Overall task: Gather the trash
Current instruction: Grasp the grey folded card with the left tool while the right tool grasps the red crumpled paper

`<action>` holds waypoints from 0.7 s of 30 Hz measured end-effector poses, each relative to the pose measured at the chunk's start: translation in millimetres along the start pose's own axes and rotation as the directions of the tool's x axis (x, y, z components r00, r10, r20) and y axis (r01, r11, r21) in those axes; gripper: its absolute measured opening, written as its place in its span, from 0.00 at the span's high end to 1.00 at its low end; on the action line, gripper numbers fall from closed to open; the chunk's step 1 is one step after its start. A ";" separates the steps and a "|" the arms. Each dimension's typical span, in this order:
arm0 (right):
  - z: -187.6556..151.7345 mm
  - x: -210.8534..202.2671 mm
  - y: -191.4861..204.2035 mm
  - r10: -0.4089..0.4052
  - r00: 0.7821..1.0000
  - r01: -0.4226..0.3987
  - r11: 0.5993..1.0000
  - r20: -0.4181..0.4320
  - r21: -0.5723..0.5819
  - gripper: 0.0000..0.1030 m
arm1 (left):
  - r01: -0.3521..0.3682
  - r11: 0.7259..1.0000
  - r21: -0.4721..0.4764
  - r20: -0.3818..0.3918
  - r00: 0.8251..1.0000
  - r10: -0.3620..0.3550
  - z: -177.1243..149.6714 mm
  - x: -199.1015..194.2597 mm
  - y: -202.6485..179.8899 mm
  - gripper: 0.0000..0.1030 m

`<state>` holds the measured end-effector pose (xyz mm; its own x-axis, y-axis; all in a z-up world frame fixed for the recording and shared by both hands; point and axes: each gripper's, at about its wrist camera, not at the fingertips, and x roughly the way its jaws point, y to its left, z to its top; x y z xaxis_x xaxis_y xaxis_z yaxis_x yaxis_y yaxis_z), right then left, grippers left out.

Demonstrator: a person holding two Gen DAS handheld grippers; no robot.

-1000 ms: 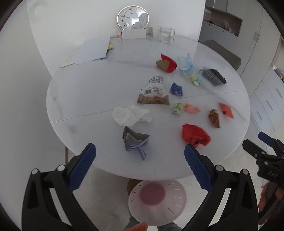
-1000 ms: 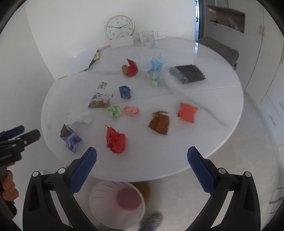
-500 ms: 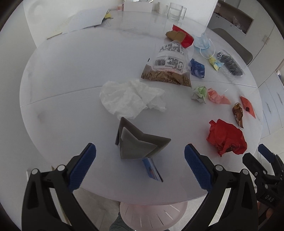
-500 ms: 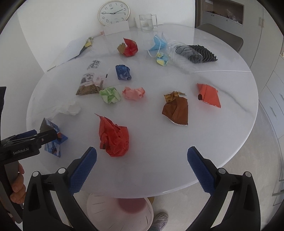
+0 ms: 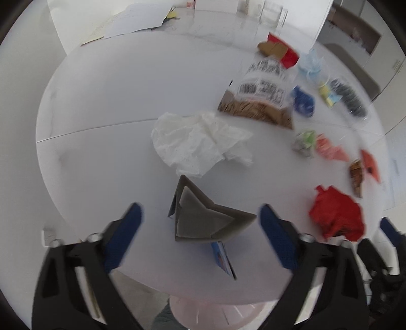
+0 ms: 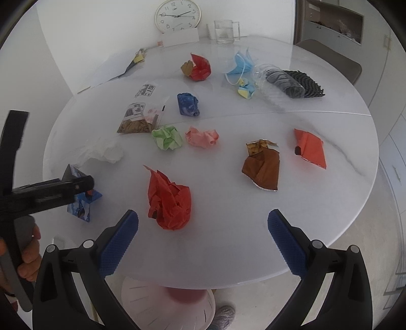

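Round white desk (image 6: 291,228) carries scattered litter, with a wall clock (image 6: 177,15) and glass mug (image 6: 225,31) at its far edge. Compared with one second ago, the left hand-held gripper (image 5: 200,236) has advanced from beyond the desk rim to just over the folded grey carton (image 5: 203,218), which now sits between its wide-open jaws, apparently untouched. The carton lies near the desk's front-left edge, just in front of the white tissue (image 5: 198,142); its long axis runs roughly left to right in the left wrist view, its open fold facing the camera. The right hand-held gripper (image 6: 203,236) is also wide open and empty, now closer to the crumpled red paper (image 6: 170,200). A pale pink basket (image 6: 167,304) stands on the floor below the desk edge; its contents cannot be determined.
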<state>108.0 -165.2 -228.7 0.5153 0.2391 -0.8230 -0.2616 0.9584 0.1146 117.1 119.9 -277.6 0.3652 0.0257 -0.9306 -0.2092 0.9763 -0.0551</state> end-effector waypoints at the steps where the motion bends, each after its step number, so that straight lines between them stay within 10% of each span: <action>1: -0.2 0.4 0.0 0.003 1.000 -0.003 1.000 -0.003 -0.007 0.02 | -0.003 1.000 -0.015 -0.008 1.000 0.002 -0.5 3.3 0.5 0.36; 7: 4.3 5.5 -3.2 0.063 0.998 -0.064 0.997 -0.024 -0.049 0.02 | -0.042 0.999 -0.035 0.025 0.999 0.043 -4.4 3.1 7.8 0.67; 14: 11.7 24.2 7.4 0.146 0.988 -0.150 0.983 -0.049 -0.108 0.05 | -0.007 0.999 -0.033 0.049 0.999 0.008 -8.6 -3.6 14.9 0.68; 21: 12.2 53.6 24.5 0.154 0.982 -0.172 0.968 -0.111 -0.181 0.57 | 0.033 0.999 -0.007 0.087 0.996 -0.033 -20.8 -20.6 27.6 0.68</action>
<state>139.1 -127.0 -263.2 0.3750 0.3651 -0.8521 -0.4897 0.8585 0.1523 84.9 141.8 -267.4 0.4490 0.0124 -0.8934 -0.2031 0.9751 -0.0885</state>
